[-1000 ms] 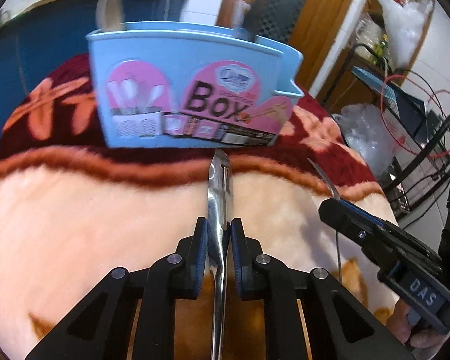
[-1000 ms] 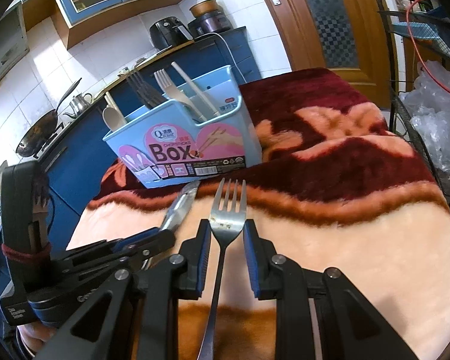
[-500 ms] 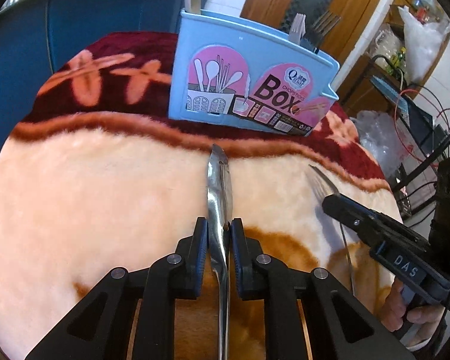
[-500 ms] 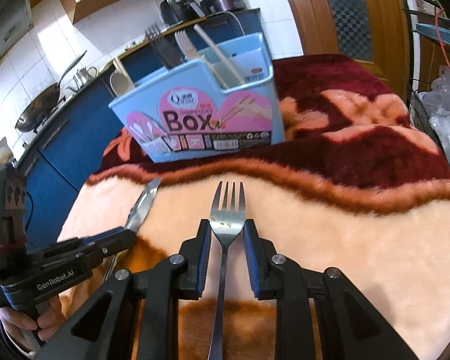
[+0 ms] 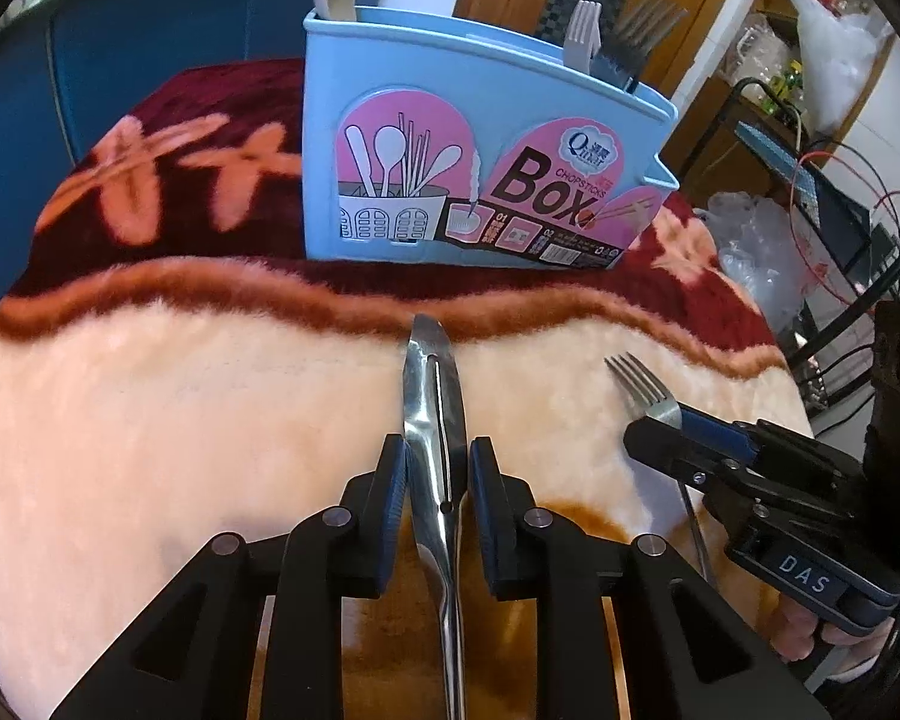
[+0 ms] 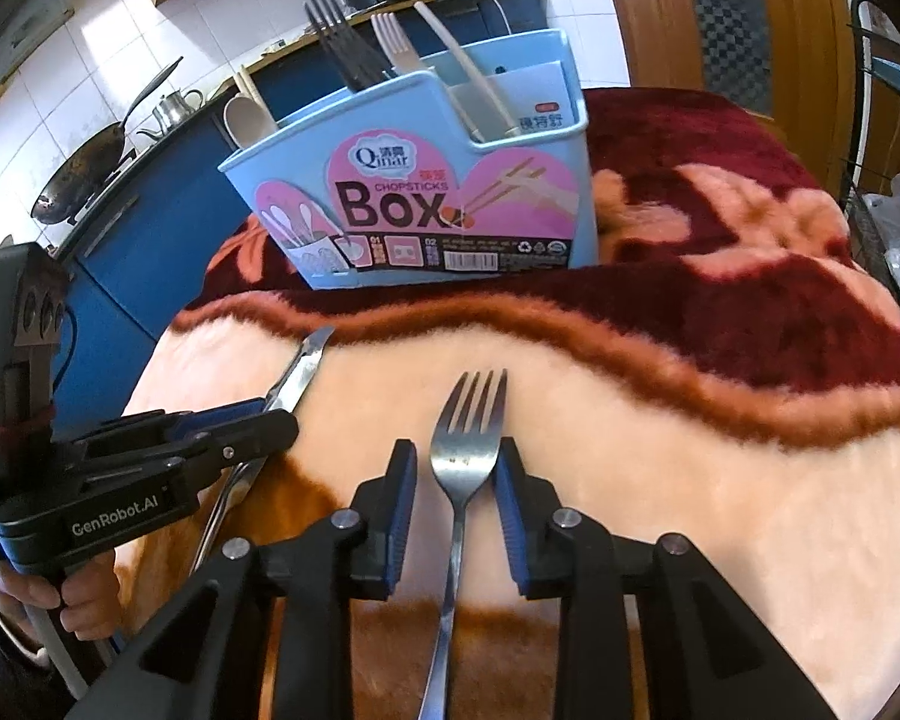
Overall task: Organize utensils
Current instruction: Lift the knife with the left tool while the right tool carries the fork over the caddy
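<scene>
Two grippers' jaws have just been opening: left gripper (image 5: 435, 468) astride a knife (image 5: 432, 396), right gripper (image 6: 457, 468) astride a fork (image 6: 468, 438); upper centre, blue holder (image 6: 450, 180) reads "Qinar CHOPSTICKS Box".

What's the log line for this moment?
left fingers: slack around knife | right fingers: slack around fork | box: ahead on blanket, untouched

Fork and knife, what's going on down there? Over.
Left gripper just eased open, knife loose between pads. Right gripper same, around fork. Blue box ahead, nothing between.
</scene>
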